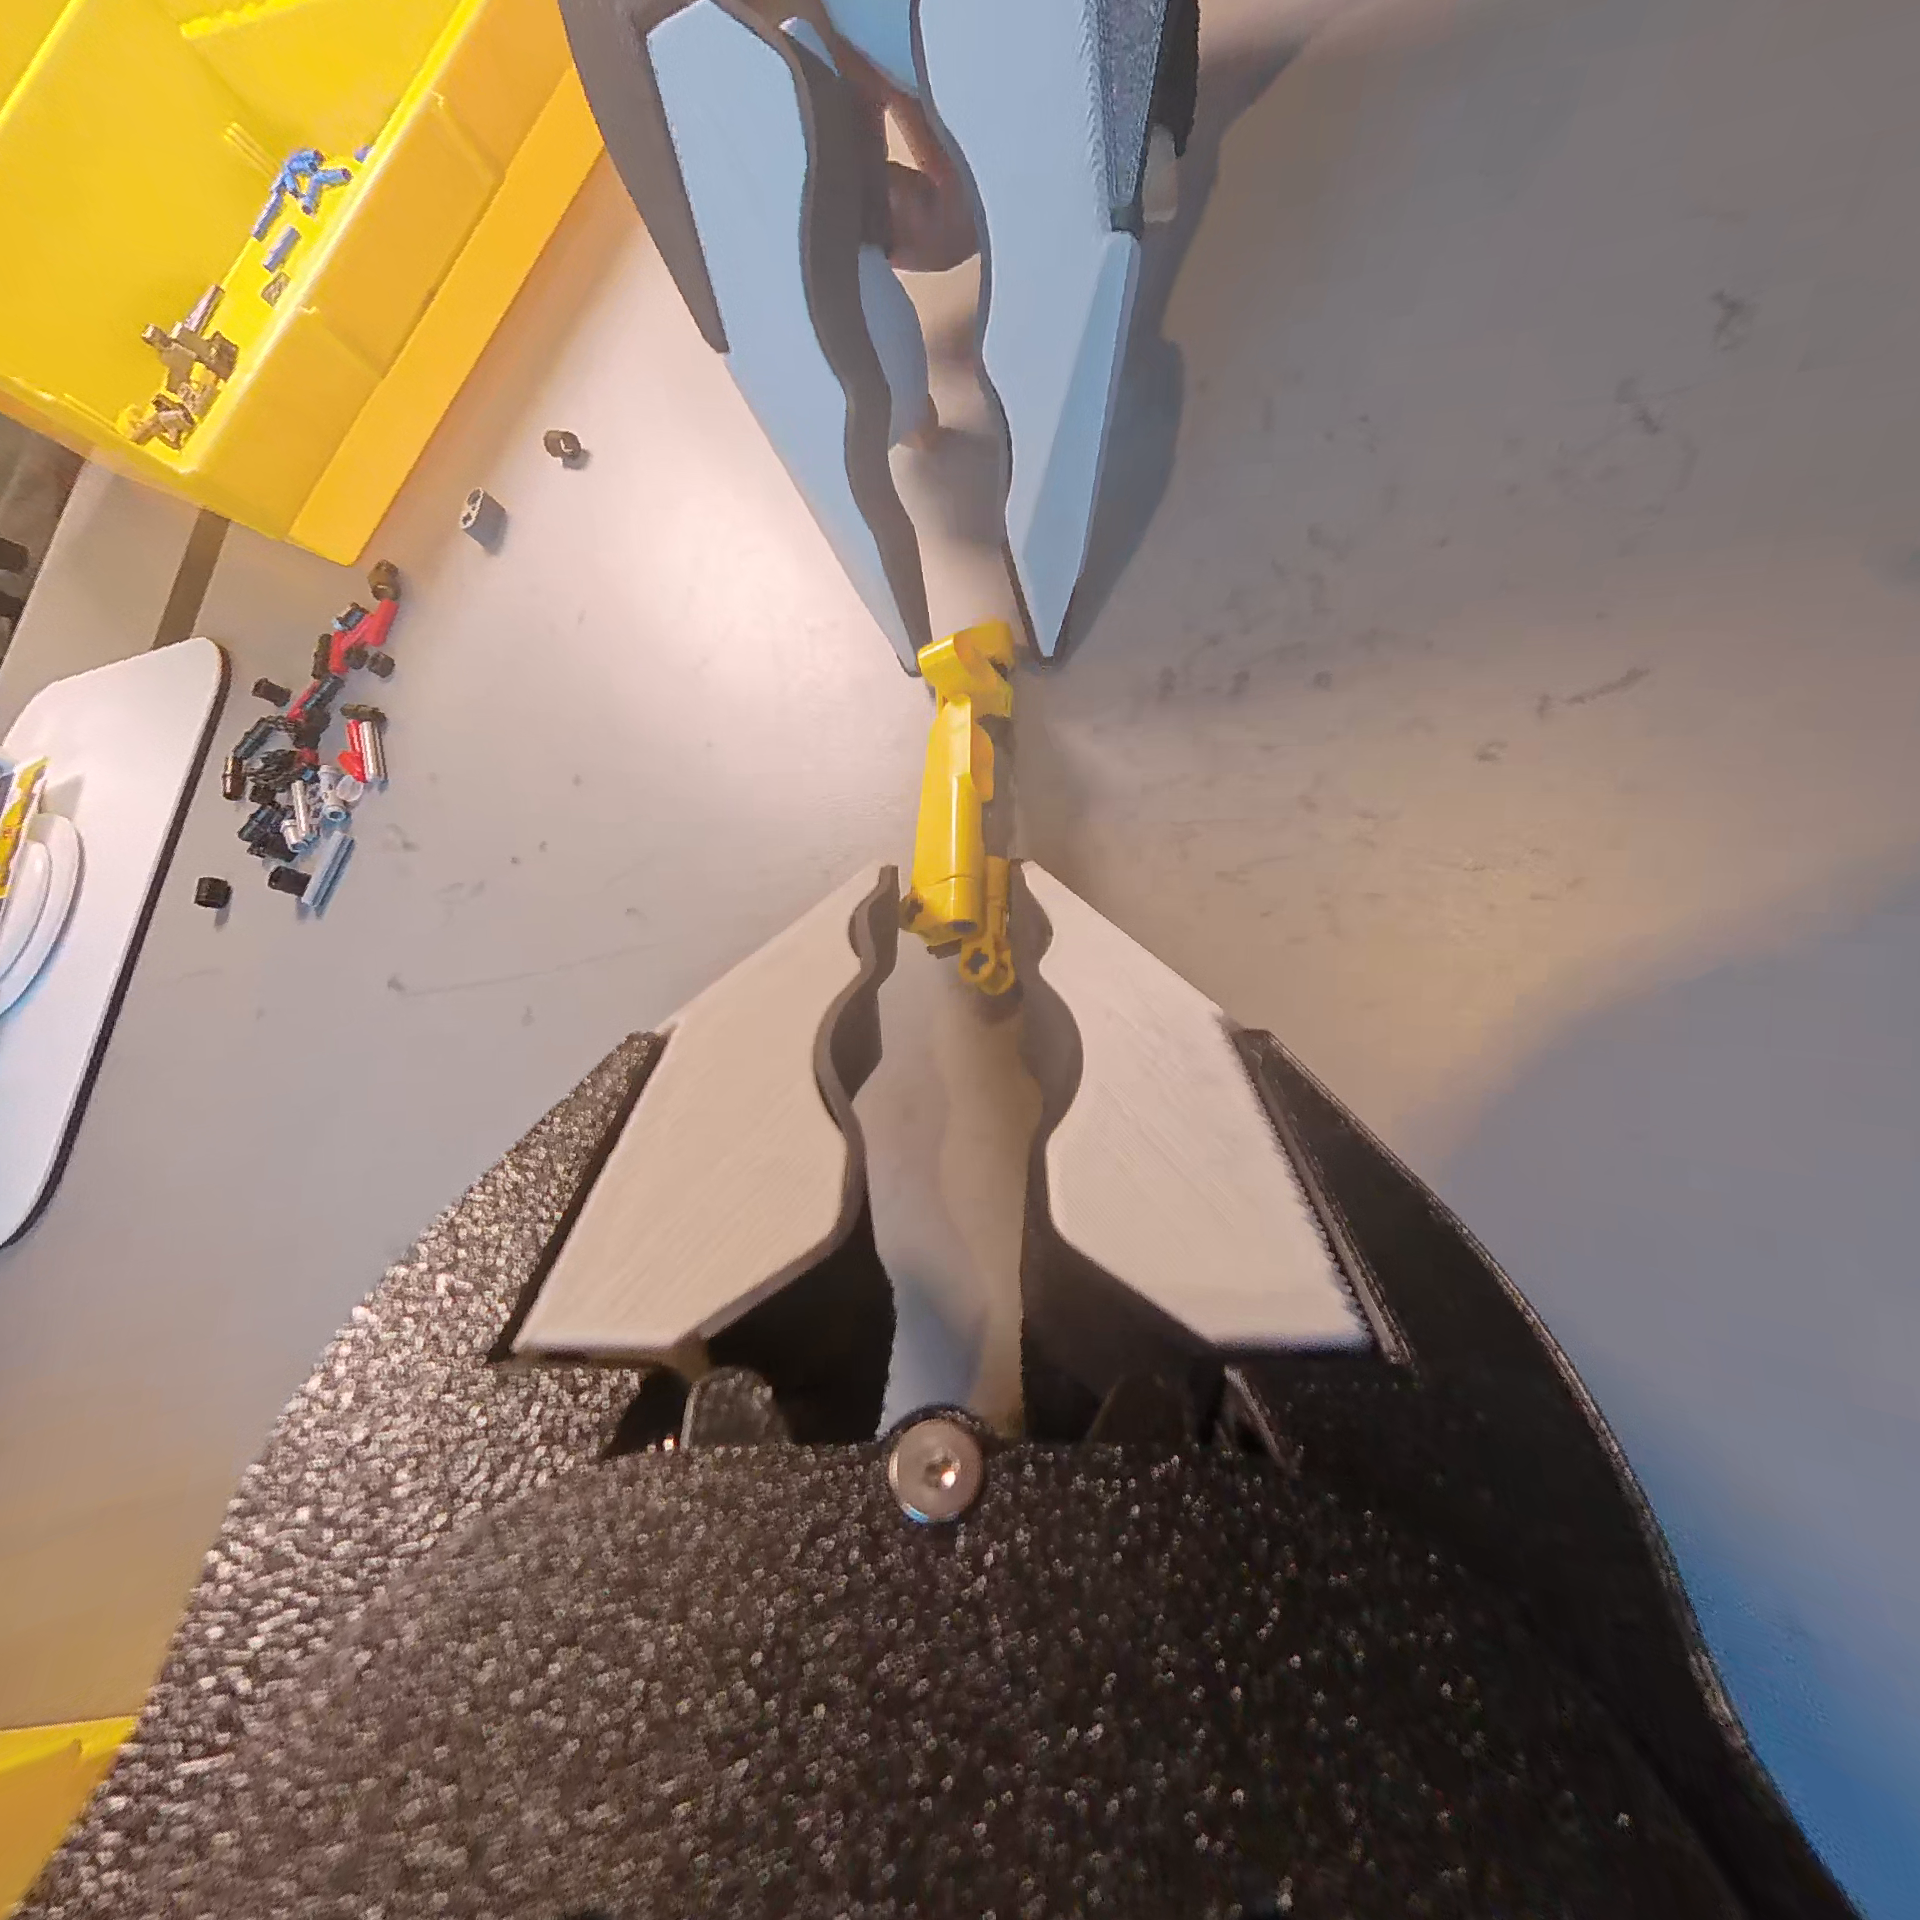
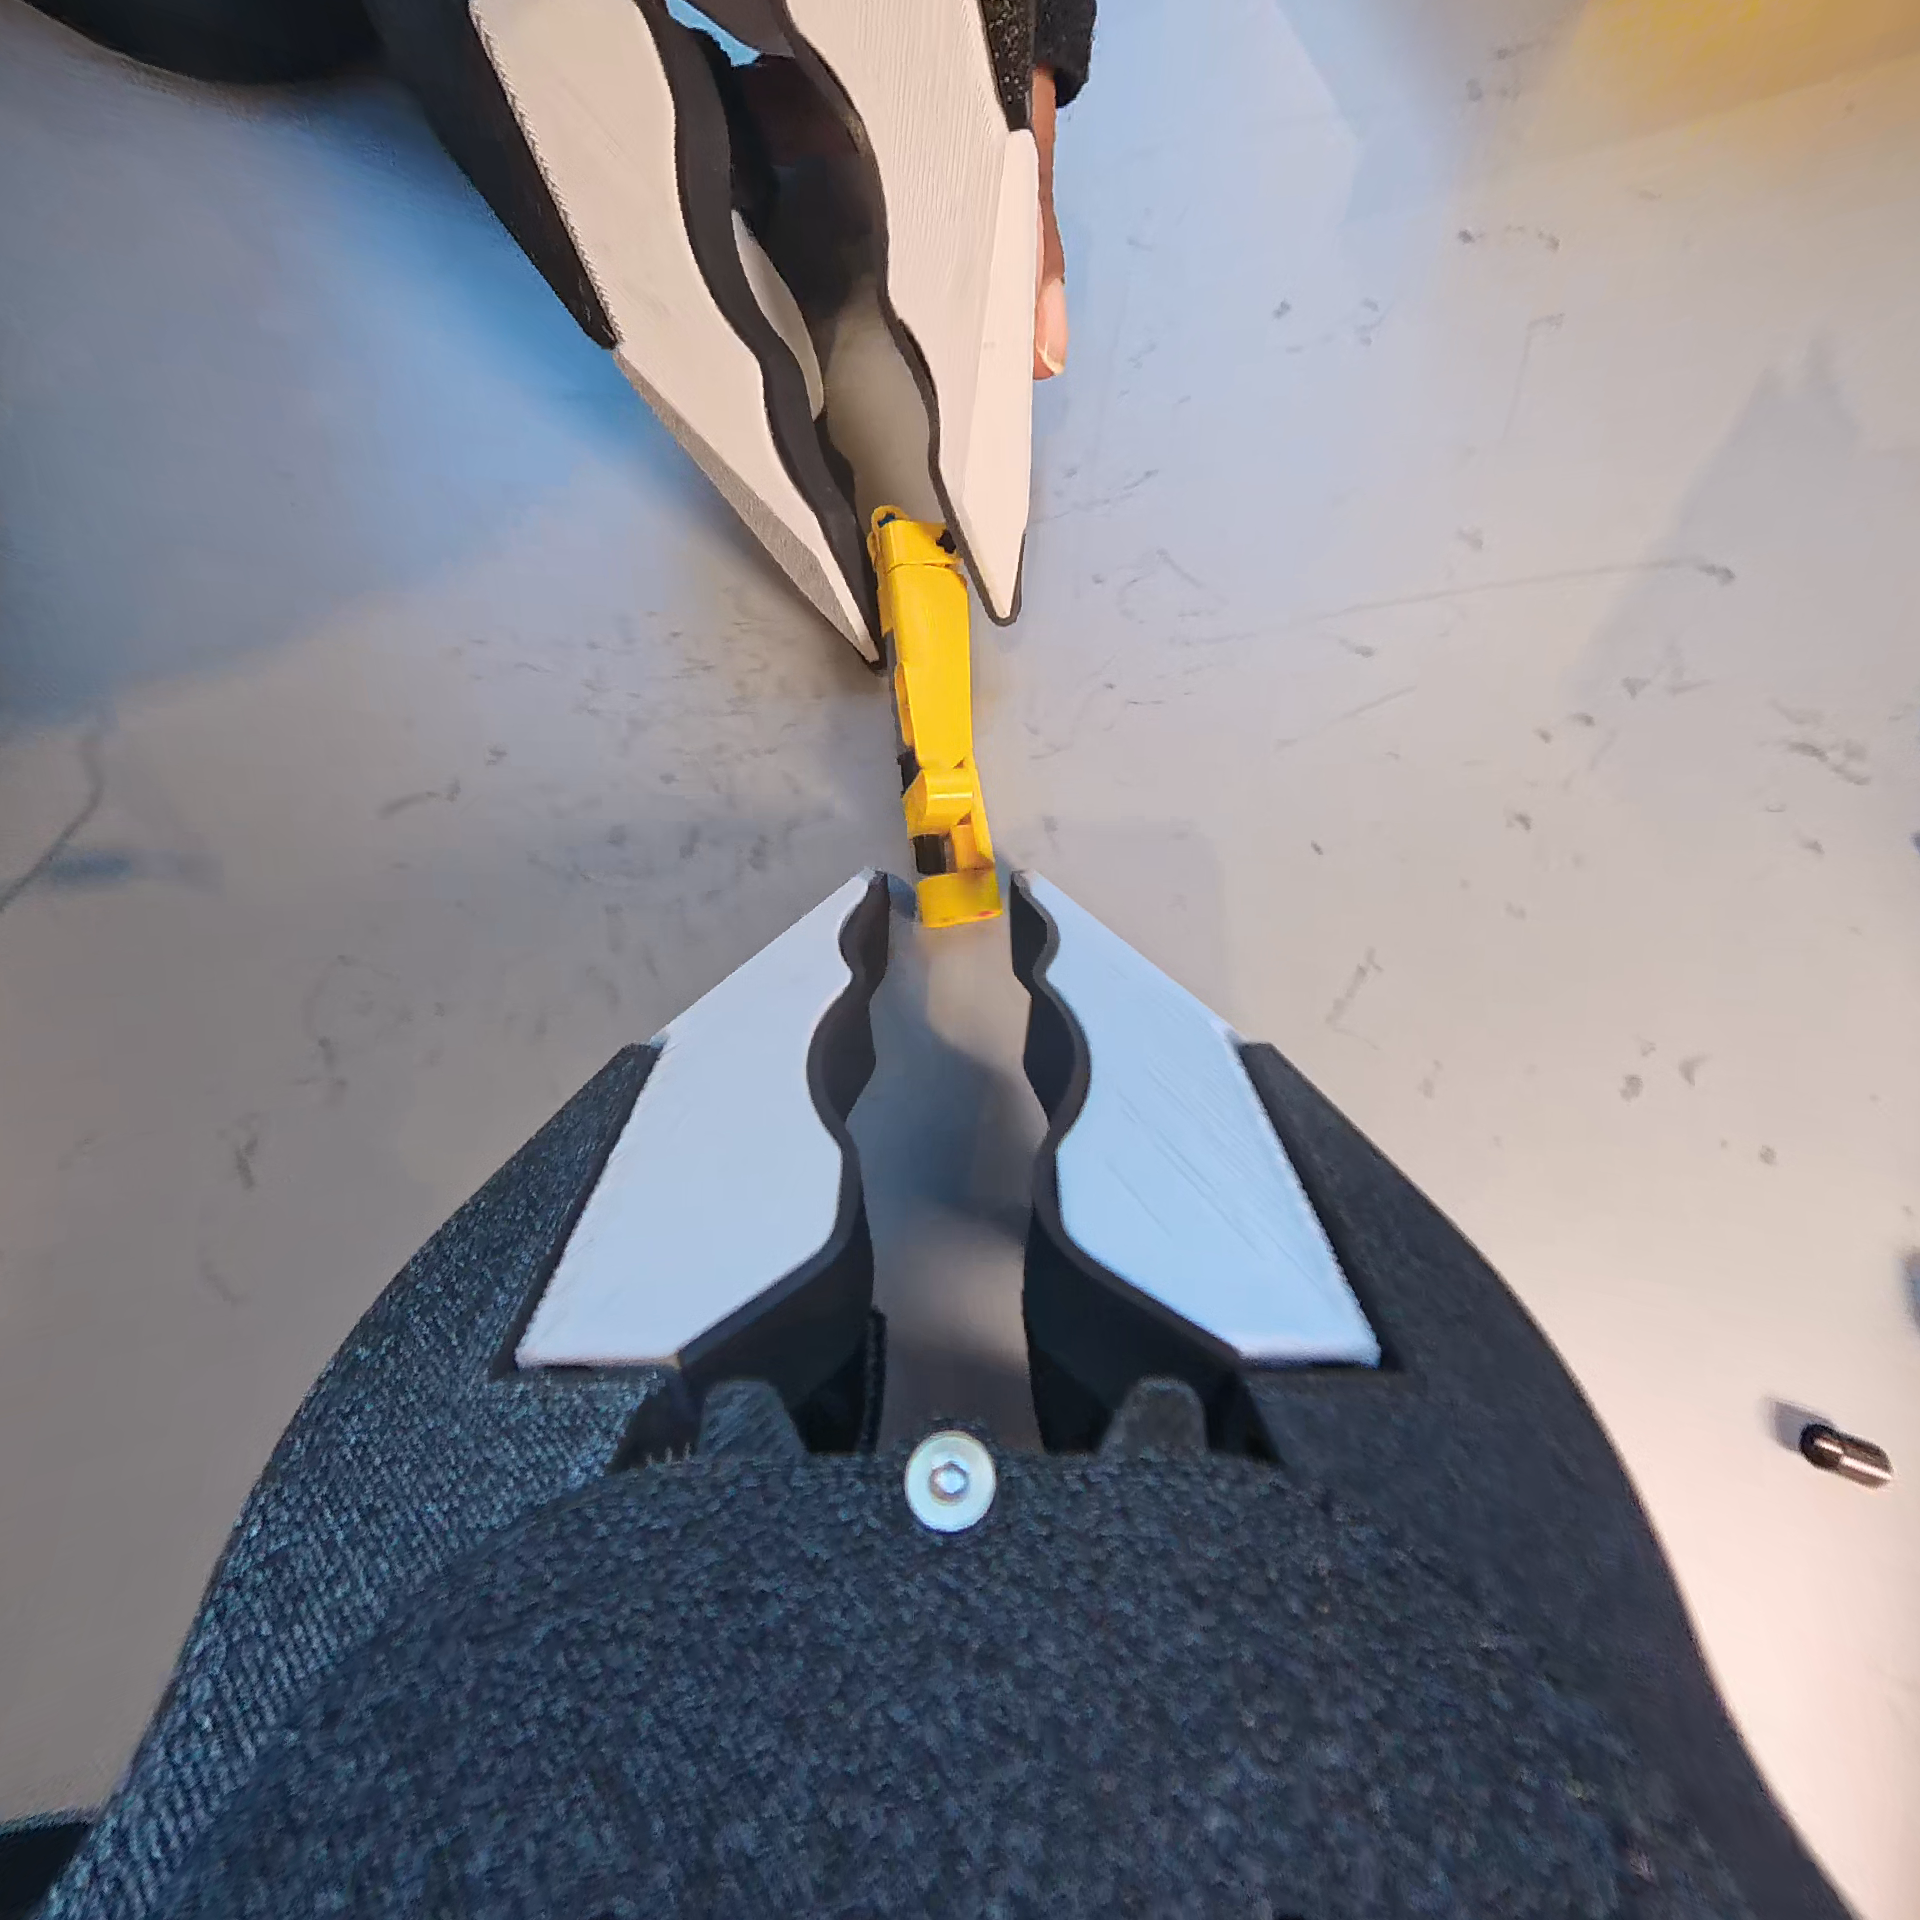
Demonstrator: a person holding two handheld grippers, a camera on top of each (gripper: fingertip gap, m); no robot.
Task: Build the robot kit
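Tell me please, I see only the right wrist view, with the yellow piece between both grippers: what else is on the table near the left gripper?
Observer: A yellow bin stands on the table, at the far upper left of the left wrist view.
Operator: Is something inside it?
Observer: Yes, small blue pieces and grey pieces.
Operator: And beside the bin?
Observer: A loose heap of small black, red and grey pieces lies on the table, next to a white board.
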